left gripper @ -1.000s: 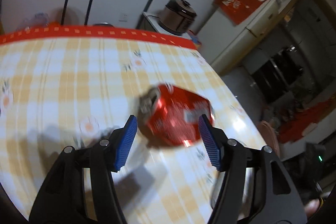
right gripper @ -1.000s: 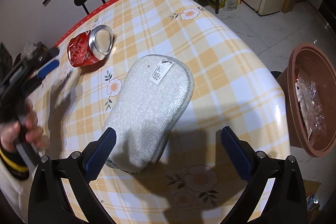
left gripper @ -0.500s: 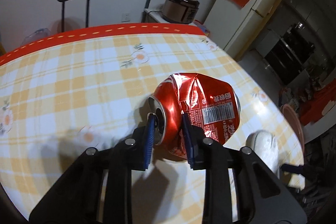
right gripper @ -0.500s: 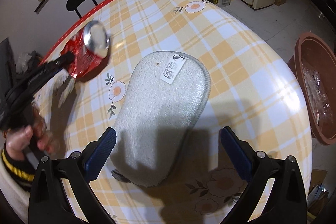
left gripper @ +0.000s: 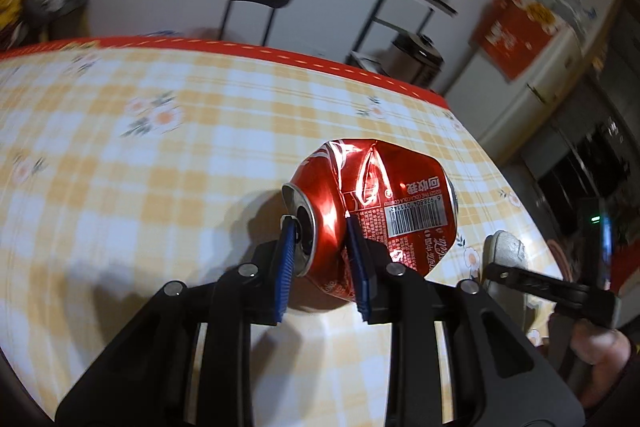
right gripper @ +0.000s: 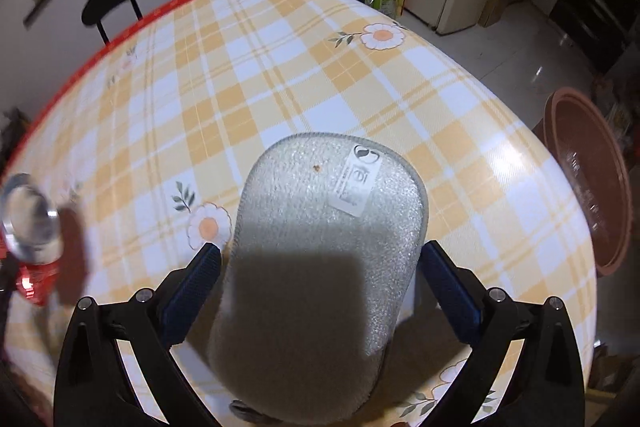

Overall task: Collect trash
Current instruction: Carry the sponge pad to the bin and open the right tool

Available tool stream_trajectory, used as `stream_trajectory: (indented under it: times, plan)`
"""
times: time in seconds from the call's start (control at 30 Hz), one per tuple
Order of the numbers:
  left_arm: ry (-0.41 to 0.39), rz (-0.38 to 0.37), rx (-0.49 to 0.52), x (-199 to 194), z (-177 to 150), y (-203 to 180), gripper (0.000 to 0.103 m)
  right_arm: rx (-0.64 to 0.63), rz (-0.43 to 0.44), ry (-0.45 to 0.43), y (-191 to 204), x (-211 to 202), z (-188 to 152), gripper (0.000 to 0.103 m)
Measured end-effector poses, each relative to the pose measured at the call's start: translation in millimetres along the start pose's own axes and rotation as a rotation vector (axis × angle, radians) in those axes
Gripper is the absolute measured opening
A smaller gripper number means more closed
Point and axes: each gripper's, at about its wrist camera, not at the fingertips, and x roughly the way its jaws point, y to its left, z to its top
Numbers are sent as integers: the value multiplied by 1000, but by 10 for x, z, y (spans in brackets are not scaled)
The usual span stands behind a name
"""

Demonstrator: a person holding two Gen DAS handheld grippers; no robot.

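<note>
The crushed red can point(left gripper: 372, 211) sits at centre frame of the left wrist view, pinched at its top rim by the left gripper point(left gripper: 320, 251): its jaws are narrow, one pad over the can's mouth, one on the dented wall. Such a hold on thin metal could slip, so carry it level and unhurried toward the brown bin point(right gripper: 592, 183), at the right edge of the right wrist view beyond the checked surface point(right gripper: 280, 67). The right gripper point(right gripper: 320, 291) has its jaws wide, straddling a grey pad point(right gripper: 332, 227) without pressing it.
</note>
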Motion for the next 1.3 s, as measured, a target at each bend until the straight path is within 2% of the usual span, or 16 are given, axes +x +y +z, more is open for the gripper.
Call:
stream_trajectory:
  times: [0.07,0.23,0.37,0.57,0.67,0.8,0.93,1.03,1.1,1.3]
  plan:
    - [-9,-2,-33,-124,-61,67,28,-33,-7,-16,26,-4,-26,99]
    - [-12,-1,-105,-437,-287,205,28,-118,43,18,13,-11,-79,98]
    - [-4,5,-128,-606,-453,239,28,-179,104,7,-4,-79,-211,96]
    - [13,38,-146,-795,-677,208,29,-186,198,-13,-149,-205,-313,95]
    - [1,51,-150,-912,-737,122,28,-168,276,-57,-308,-345,-357,95]
    - [-18,60,-148,-1075,-772,-112,28,-181,340,-119,-543,-584,-418,95]
    - [-43,55,-123,-1230,-791,-461,28,-162,368,-187,-976,-804,-404,94]
    - [-53,42,-113,-1288,-810,-730,28,-129,377,-223,-1407,-916,-378,94]
    - [-59,31,-106,-1318,-830,-909,28,-110,385,-237,-1654,-976,-383,86]
    - [-68,-3,-63,-1358,-895,-1494,28,-84,375,-271,-2325,-1054,-376,85]
